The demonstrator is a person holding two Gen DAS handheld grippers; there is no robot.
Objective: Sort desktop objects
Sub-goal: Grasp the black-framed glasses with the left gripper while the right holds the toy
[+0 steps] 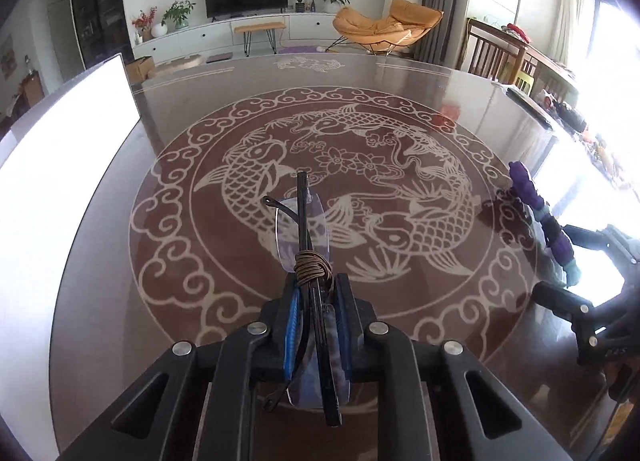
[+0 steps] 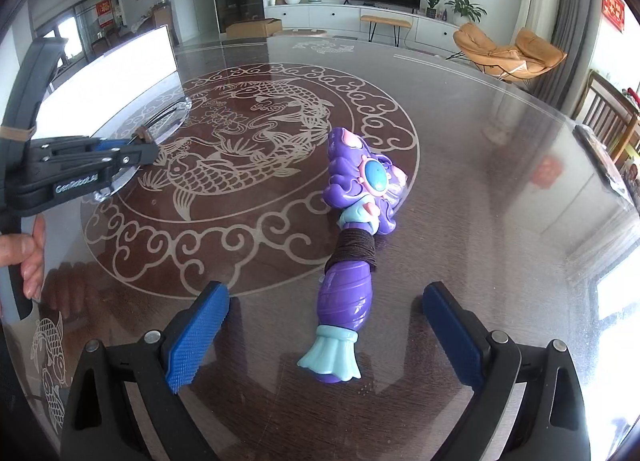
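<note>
I had two grippers in play and two things to sort. My left gripper (image 1: 316,301) was clamped tight on one pair of glasses (image 1: 304,229), folded, their arms bound with a brown cord (image 1: 313,267); the blue pads (image 1: 291,325) pressed on the frame from both sides, and the clear lens and one dark arm stuck out forward over the table (image 1: 400,109). From the right wrist view I saw the same left gripper (image 2: 140,149) held out at the left side, above the table (image 2: 480,181), with the lens showing below its tip, and one hand (image 2: 28,257) on its grip.

My right gripper (image 2: 326,337) had its fingers spread wide, holding nothing. Between the two blue pads (image 2: 196,341), touching neither, lay the one purple toy (image 2: 352,221), flat on the table, its pale teal tail end toward the camera and its head with a blue oval gem pointing away. A band of dark cord (image 2: 356,251) was wound around its middle. In the left wrist view the toy (image 1: 536,205) showed at the right edge, just beyond the right gripper (image 1: 576,281).

The table bore one large round fish pattern (image 1: 328,205). One white panel (image 1: 60,165) stood along its left side.
</note>
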